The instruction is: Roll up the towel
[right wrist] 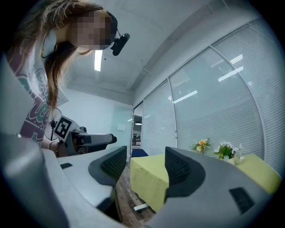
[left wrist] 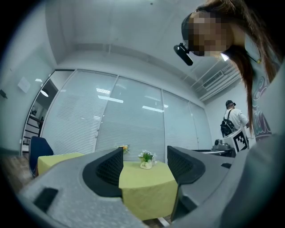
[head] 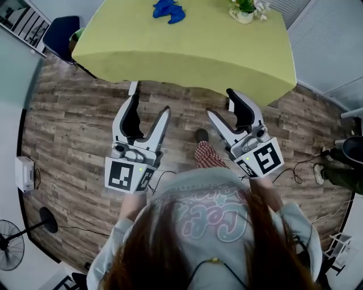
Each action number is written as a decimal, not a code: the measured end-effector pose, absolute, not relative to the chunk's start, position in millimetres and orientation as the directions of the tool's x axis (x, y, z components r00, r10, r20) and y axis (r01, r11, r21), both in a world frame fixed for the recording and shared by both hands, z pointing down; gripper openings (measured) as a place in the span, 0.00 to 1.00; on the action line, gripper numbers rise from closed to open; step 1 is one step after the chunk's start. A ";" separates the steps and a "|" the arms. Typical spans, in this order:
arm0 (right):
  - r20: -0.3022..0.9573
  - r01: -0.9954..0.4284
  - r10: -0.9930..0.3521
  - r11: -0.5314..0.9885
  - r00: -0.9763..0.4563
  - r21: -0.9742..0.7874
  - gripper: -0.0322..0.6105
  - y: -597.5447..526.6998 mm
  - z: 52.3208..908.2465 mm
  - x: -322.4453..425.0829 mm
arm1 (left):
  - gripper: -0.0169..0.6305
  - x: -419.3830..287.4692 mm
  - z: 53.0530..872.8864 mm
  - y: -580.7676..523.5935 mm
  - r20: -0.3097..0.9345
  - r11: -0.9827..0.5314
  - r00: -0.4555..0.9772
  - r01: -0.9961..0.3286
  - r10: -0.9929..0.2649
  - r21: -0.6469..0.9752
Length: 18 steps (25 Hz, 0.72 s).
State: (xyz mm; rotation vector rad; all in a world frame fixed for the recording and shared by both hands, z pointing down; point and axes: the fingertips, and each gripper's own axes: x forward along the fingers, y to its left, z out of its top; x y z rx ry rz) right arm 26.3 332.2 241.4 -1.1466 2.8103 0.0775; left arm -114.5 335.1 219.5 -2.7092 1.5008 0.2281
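The left gripper (head: 150,105) and the right gripper (head: 222,103) are held at waist height, short of the table (head: 187,56), each with jaws spread wide and nothing between them, presumably in readiness for a first grasp; the blue towel (head: 168,11) is seen crumpled farther in on the yellow-green cloth, well apart from both. Open wooden floor (head: 74,124) is shown before the table's near edge, so the approach is judged unobstructed; room beside the towel is limited only by a flower pot (head: 245,12) to its right.
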 end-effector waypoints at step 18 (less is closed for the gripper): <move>-0.104 -0.615 -0.613 0.788 -0.784 -0.008 0.45 152.5 244.3 56.2 | 0.46 -88.6 215.0 170.7 -0.150 -0.432 0.422 -0.901 -0.894 0.037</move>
